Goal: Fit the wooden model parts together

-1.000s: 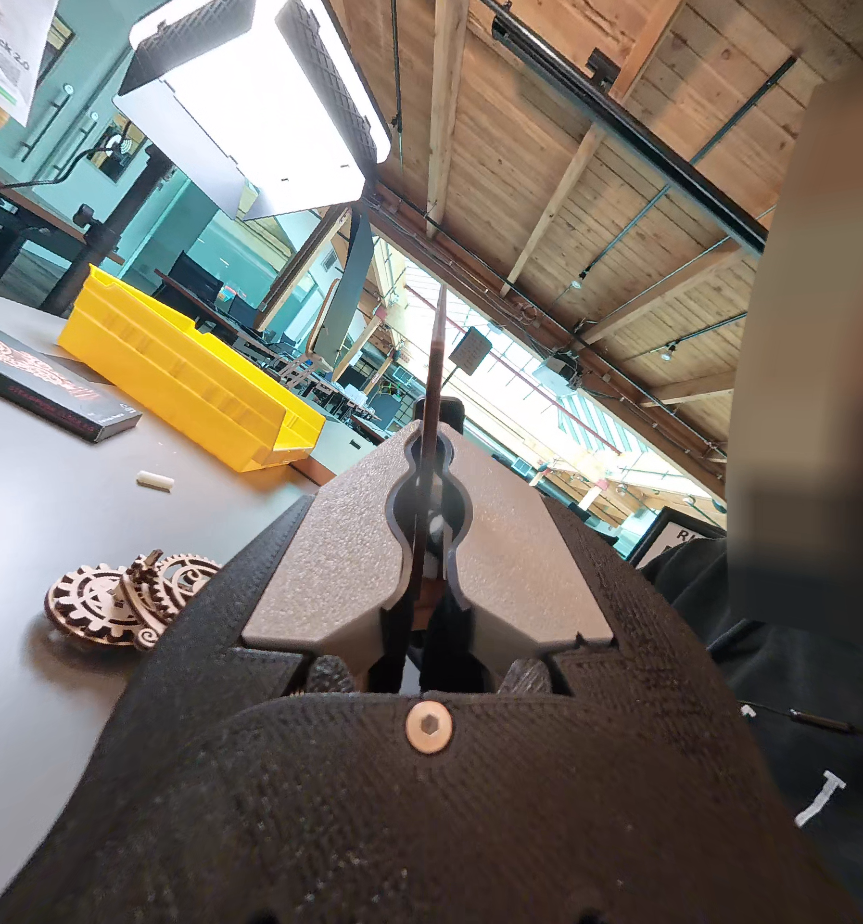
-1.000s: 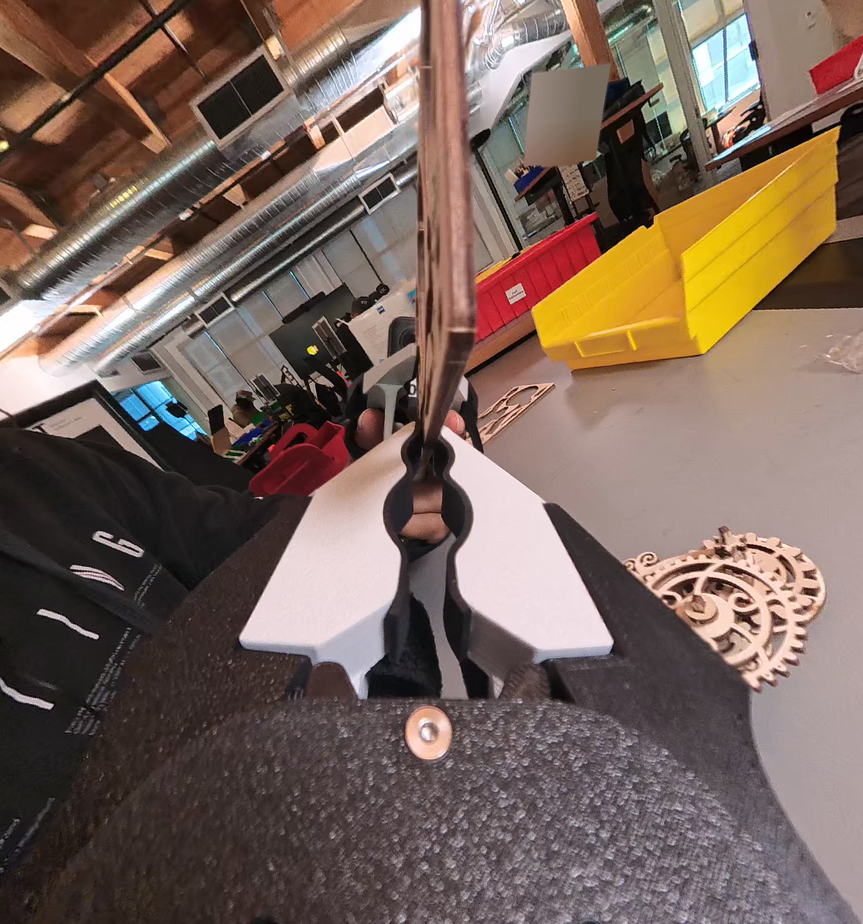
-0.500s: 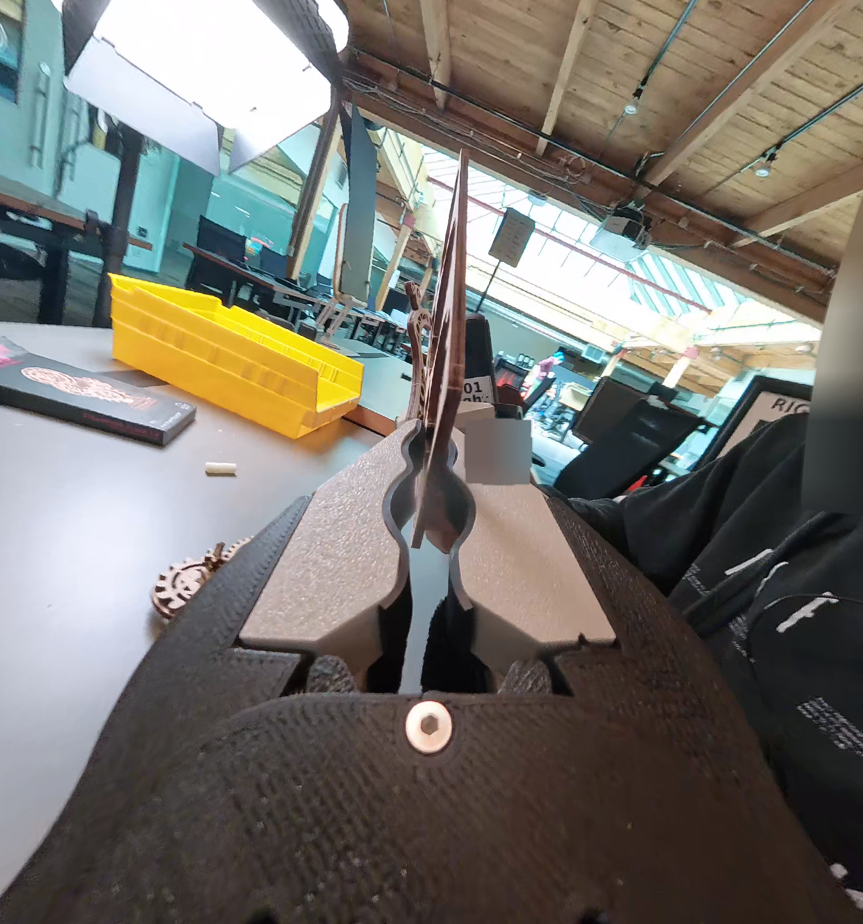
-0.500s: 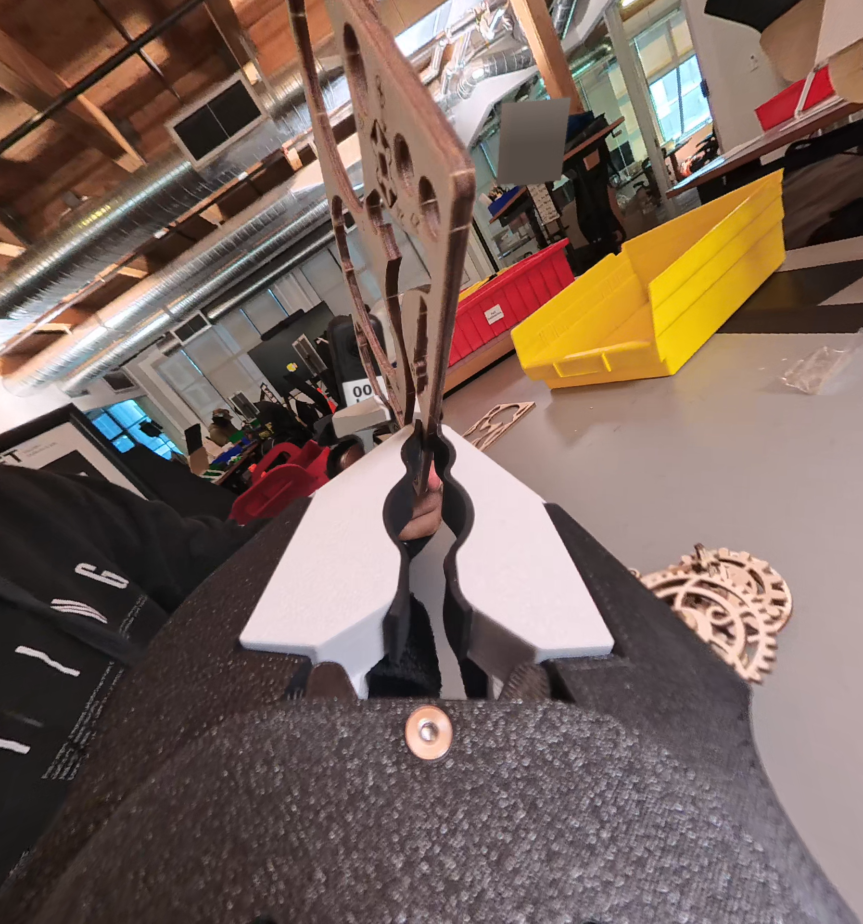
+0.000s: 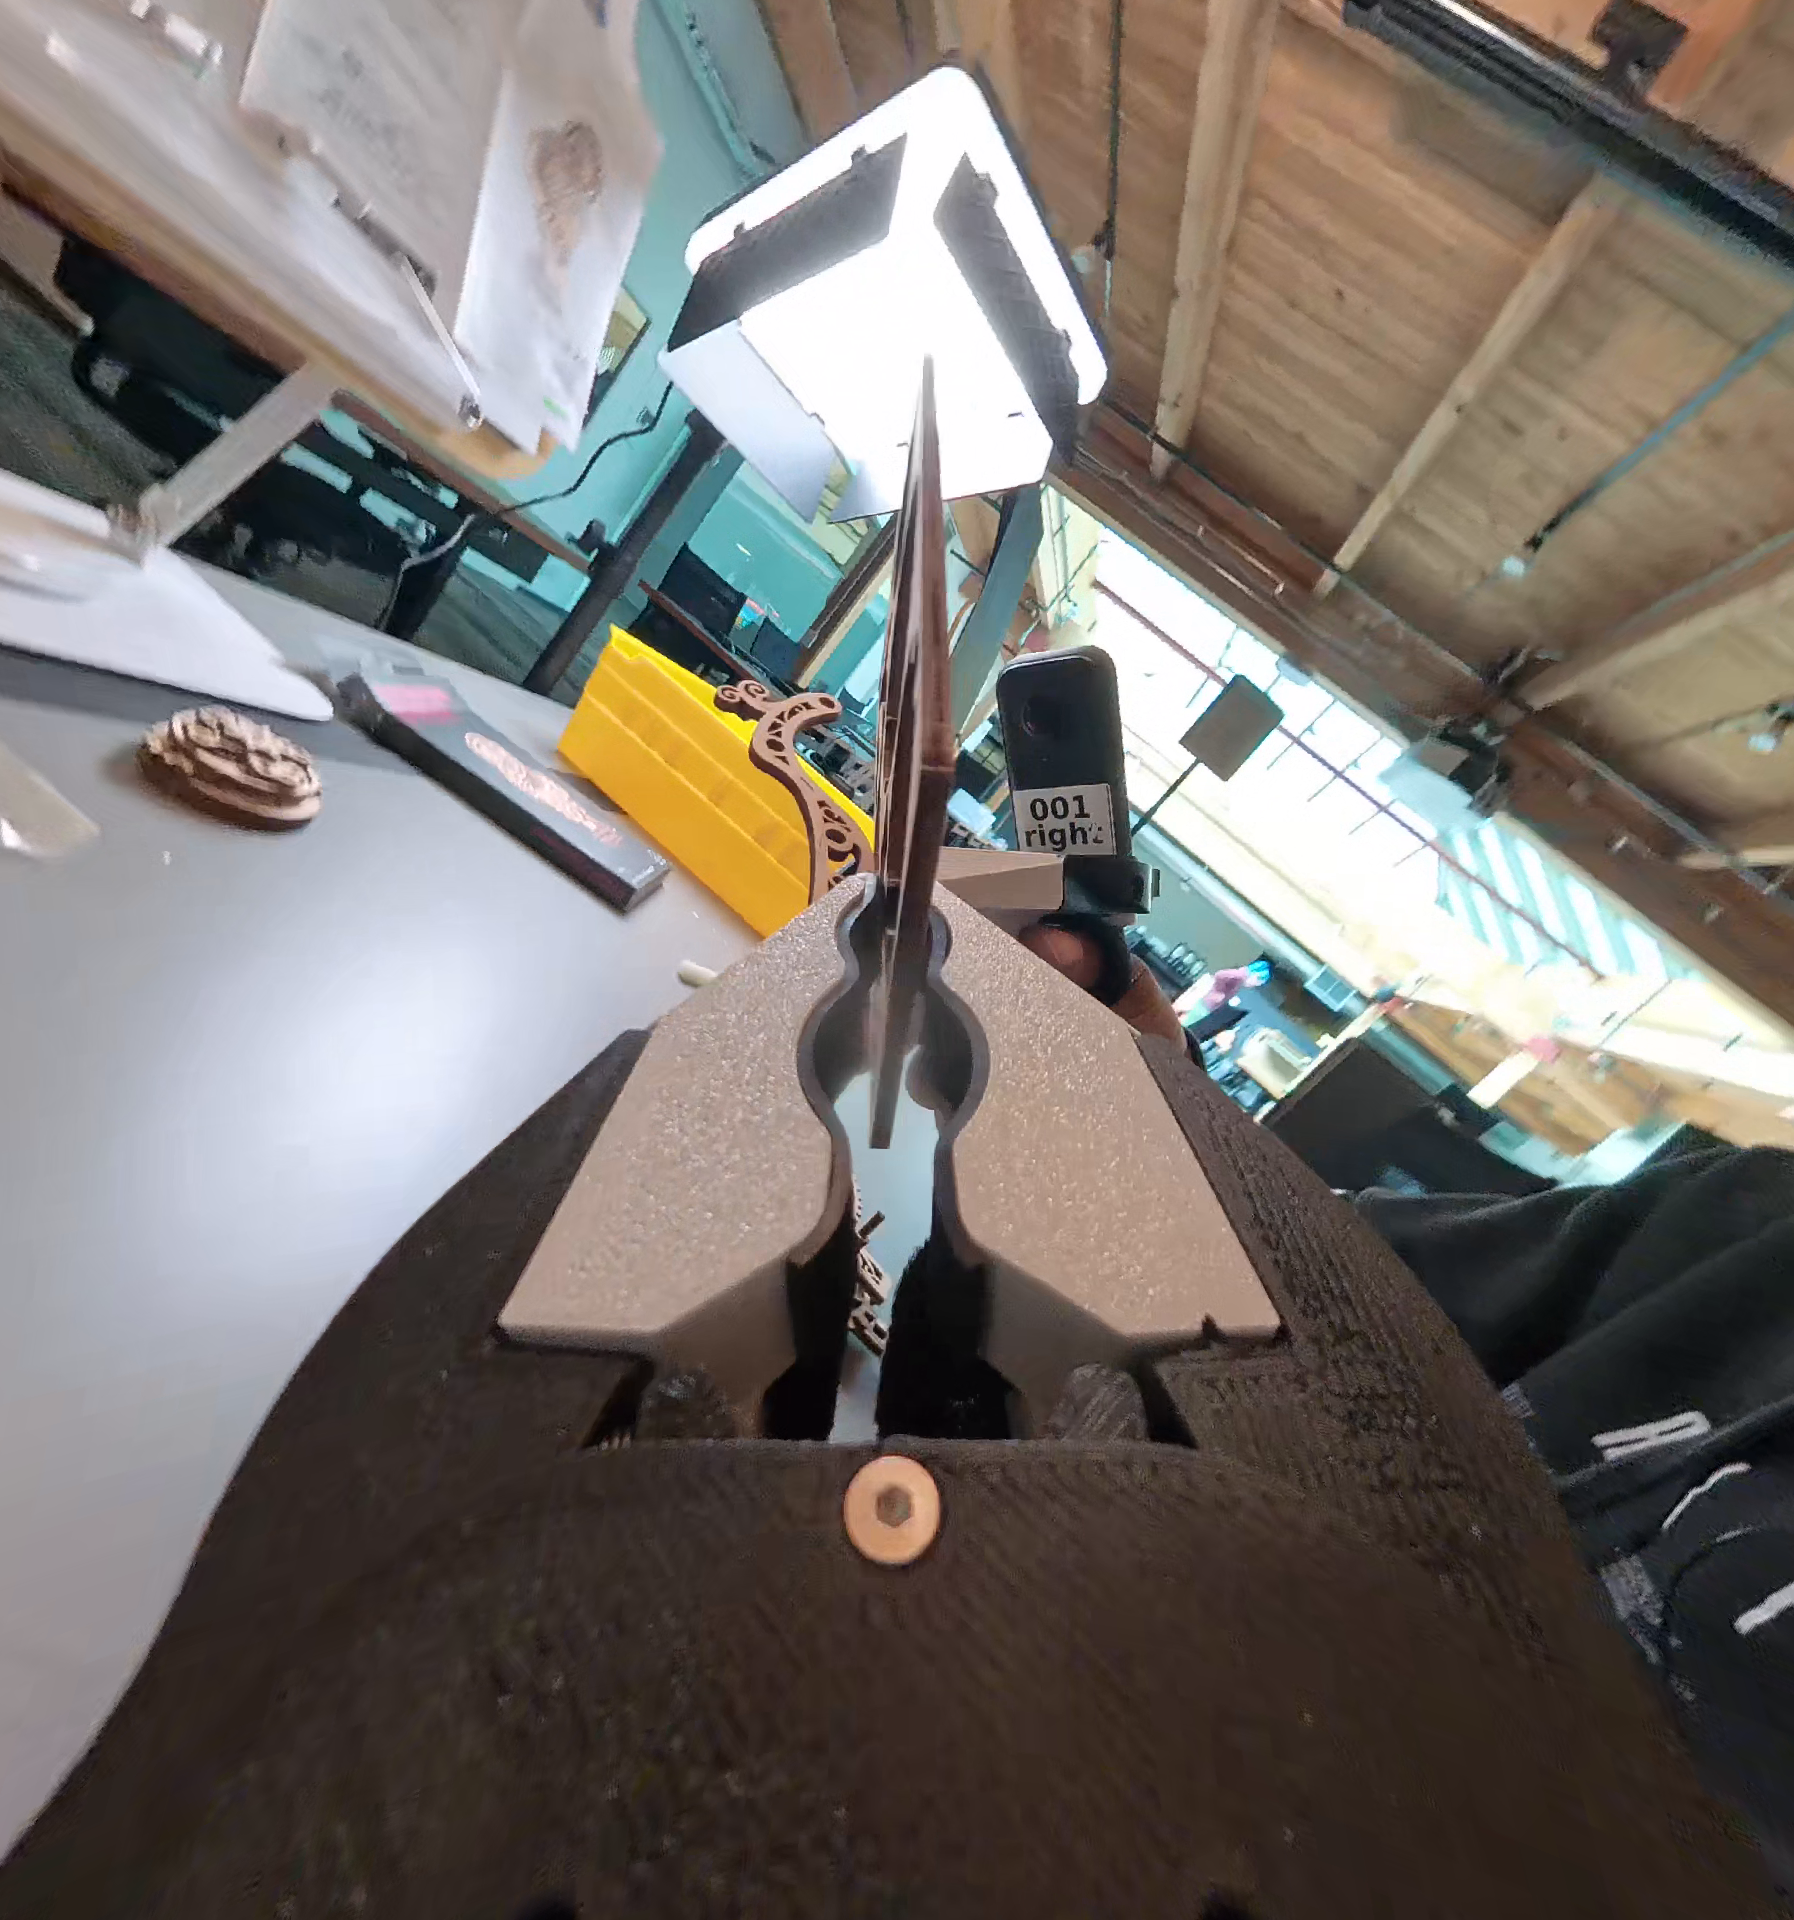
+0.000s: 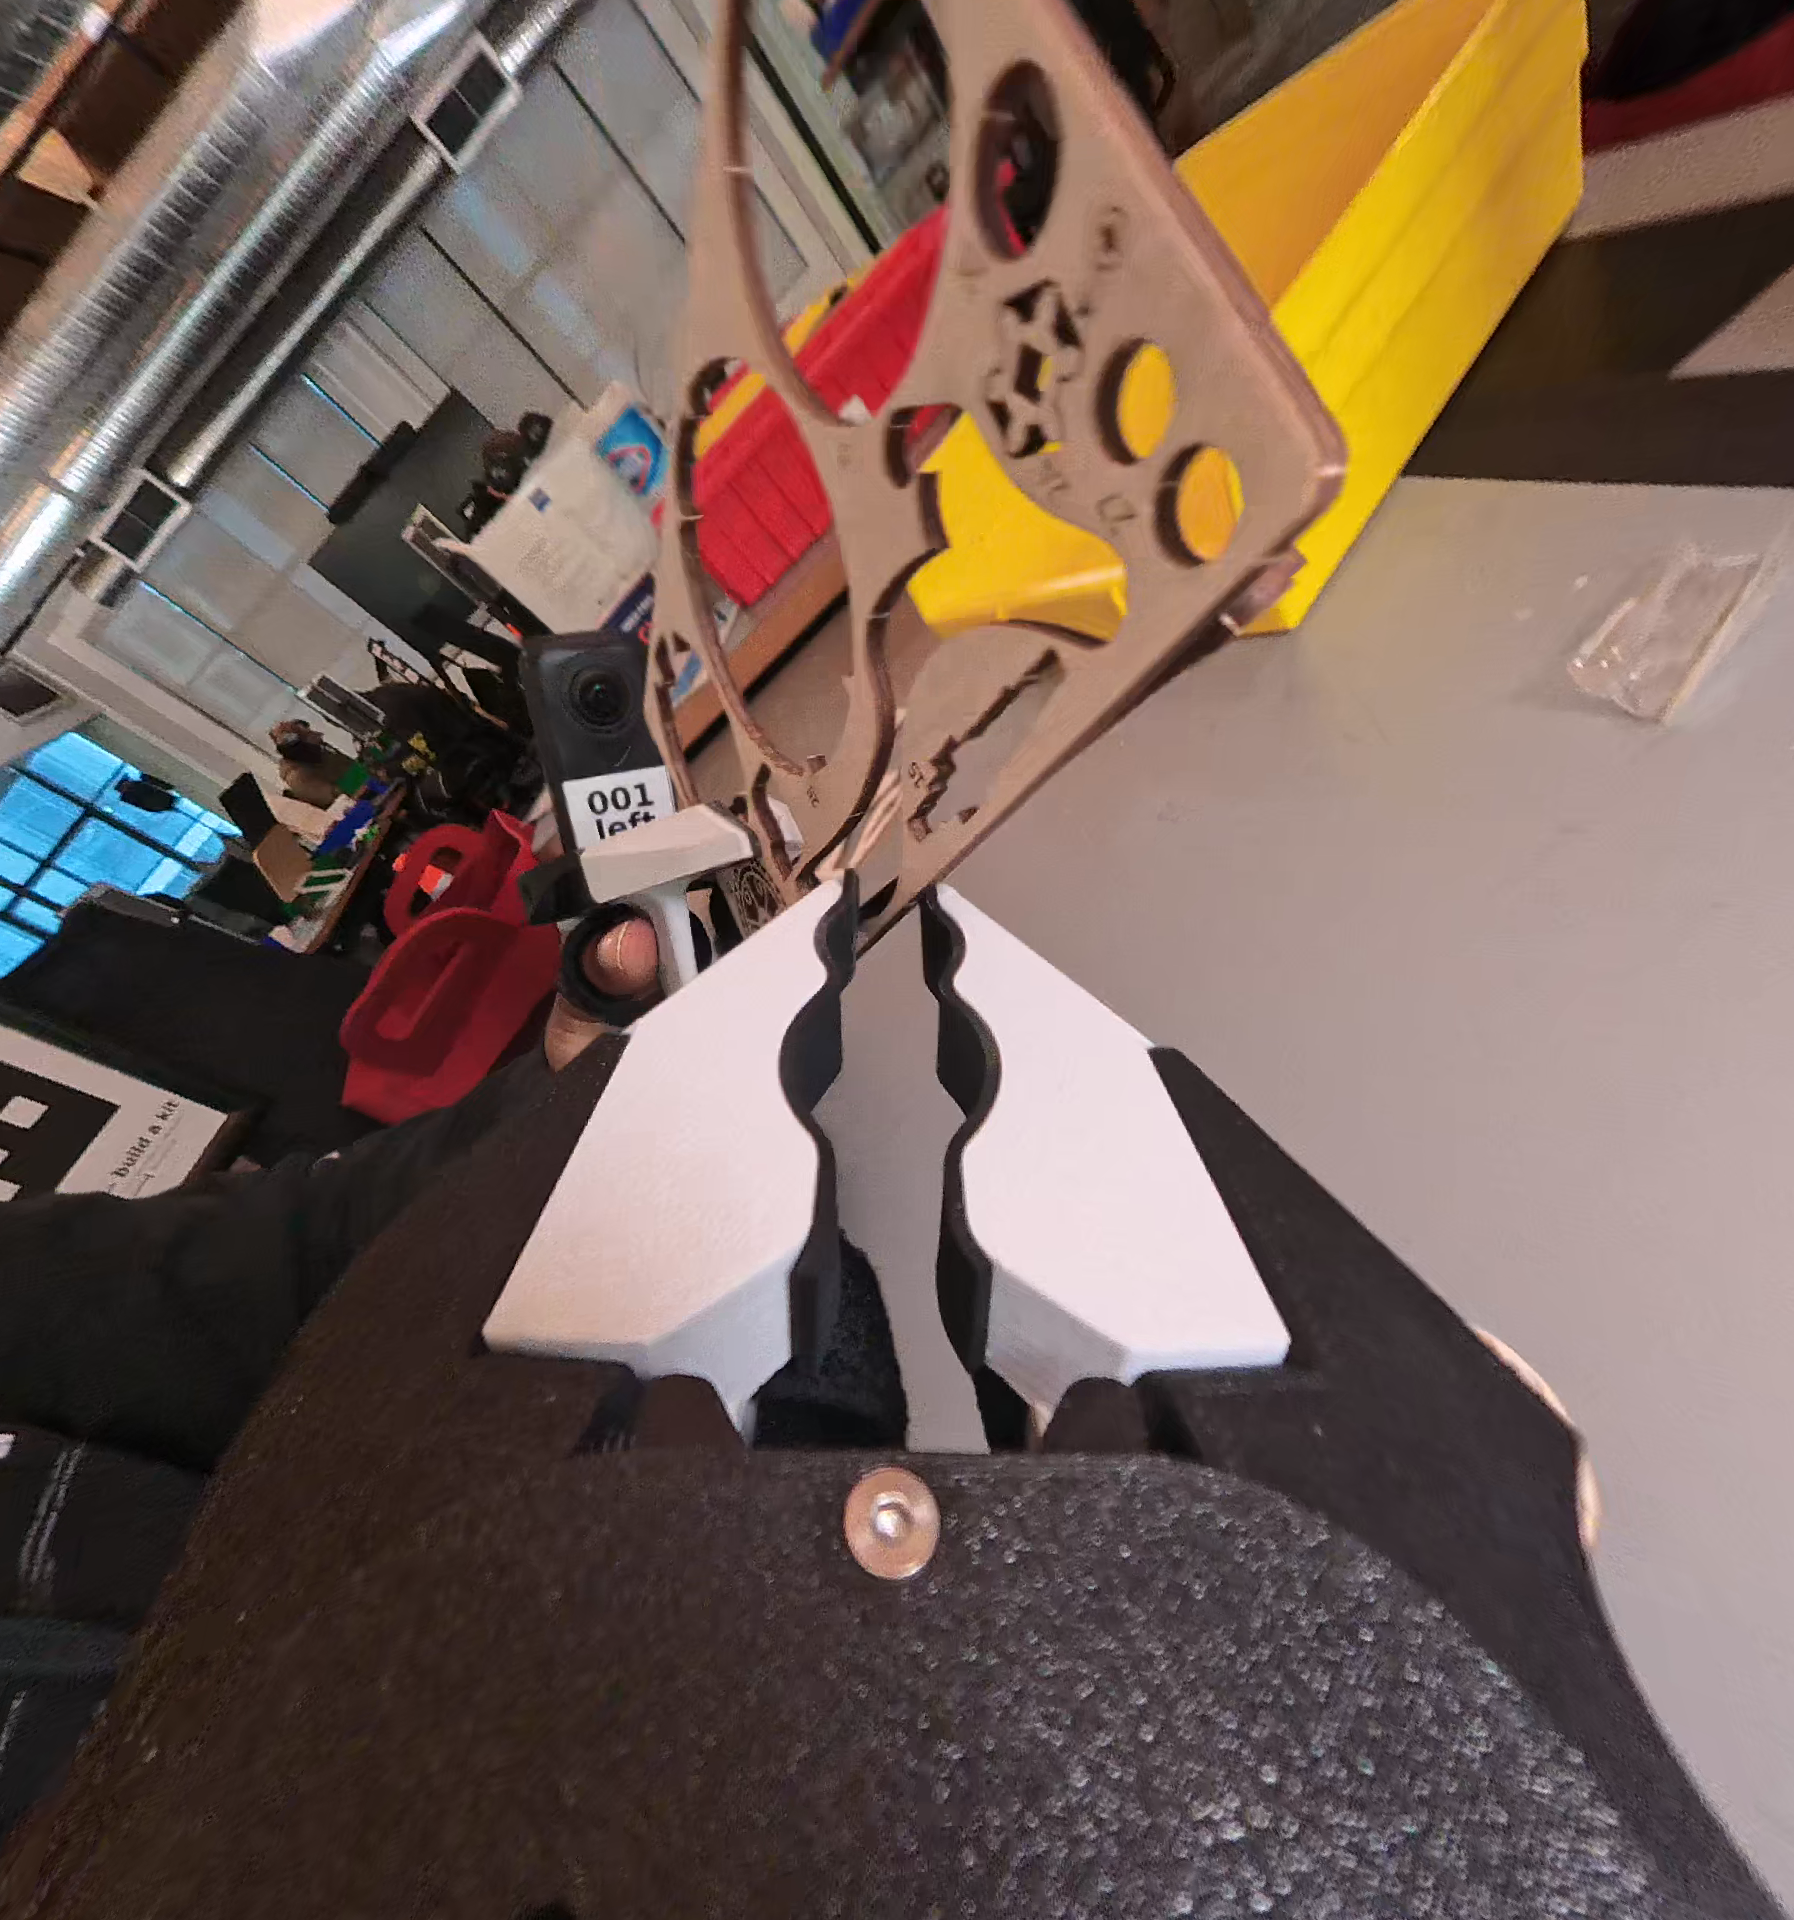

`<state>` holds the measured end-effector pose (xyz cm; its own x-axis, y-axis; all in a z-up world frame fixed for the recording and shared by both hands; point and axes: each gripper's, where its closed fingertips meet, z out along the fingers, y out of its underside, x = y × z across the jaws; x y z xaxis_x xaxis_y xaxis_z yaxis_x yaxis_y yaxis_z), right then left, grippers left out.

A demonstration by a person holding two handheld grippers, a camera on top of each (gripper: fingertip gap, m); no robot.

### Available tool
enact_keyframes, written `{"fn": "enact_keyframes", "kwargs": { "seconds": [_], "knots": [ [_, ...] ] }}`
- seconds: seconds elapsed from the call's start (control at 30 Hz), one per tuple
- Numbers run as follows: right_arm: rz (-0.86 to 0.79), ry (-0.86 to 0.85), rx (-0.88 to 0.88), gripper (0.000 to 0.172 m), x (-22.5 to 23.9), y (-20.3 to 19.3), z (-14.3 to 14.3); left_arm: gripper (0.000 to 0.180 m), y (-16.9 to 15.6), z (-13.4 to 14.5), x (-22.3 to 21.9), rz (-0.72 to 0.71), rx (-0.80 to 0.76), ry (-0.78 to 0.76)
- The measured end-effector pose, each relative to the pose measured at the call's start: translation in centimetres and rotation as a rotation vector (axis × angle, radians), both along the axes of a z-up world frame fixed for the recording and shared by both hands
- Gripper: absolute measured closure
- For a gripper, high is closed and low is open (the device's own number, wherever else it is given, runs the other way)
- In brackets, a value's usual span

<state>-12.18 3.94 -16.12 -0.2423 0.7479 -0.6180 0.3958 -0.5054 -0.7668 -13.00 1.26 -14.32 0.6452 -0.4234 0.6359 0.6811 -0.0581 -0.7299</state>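
Wood sheet (image 5: 914, 665), thin and dark, stands edge-on in my left claw (image 5: 898, 904), whose grey fingers (image 5: 727, 1081) are clenched on its lower edge, so that it rises straight ahead of the tips toward the lit lamp panel (image 5: 893, 312) overhead. That claw is tilted upward, away from the grey table (image 5: 197, 1039) down on its left side. My right claw (image 6: 888, 894) points at the same sheet from the other side and sees its broad face, a cut-out wooden panel (image 6: 1101, 343) full of round holes and curved slots, leaning up and to the right. Its white fingers (image 6: 727, 1091) stand parted, with a clear gap between the black pads; the panel's lower corner dips between the tips, but I cannot see the pads pressing on it. Left of those tips sits the other gripper's camera, with a thumb (image 6: 612, 956) through its ring. Beyond the panel lies a yellow bin (image 6: 1412, 260) on the table.
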Motion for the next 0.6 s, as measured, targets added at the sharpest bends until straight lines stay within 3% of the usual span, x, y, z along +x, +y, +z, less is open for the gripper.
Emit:
{"fn": "enact_keyframes", "kwargs": {
  "seconds": [0.1, 0.23, 0.37, 0.6],
  "knots": [
    [0.001, -0.027, 0.02, 0.15, 0.2, 0.7, -0.8, 0.179, 0.5, -0.8, 0.0, -0.025, -0.02, -0.095],
    [0.041, -0.032, 0.031, 0.136, 0.6, 1.1, -1.1, 0.18, 0.5, -0.7, 0.3, -0.041, -0.012, -0.11],
    [0.107, -0.024, 0.075, 0.136, 1.5, 1.6, -0.9, 0.18, 0.3, -0.4, -0.6, -0.012, 0.012, -0.135],
    [-0.004, 0.028, 0.225, 0.138, 2.9, 6.8, 0.7, 0.18, -0.3, -0.4, -4.0, 0.088, 0.021, -0.192]
  ]
}}
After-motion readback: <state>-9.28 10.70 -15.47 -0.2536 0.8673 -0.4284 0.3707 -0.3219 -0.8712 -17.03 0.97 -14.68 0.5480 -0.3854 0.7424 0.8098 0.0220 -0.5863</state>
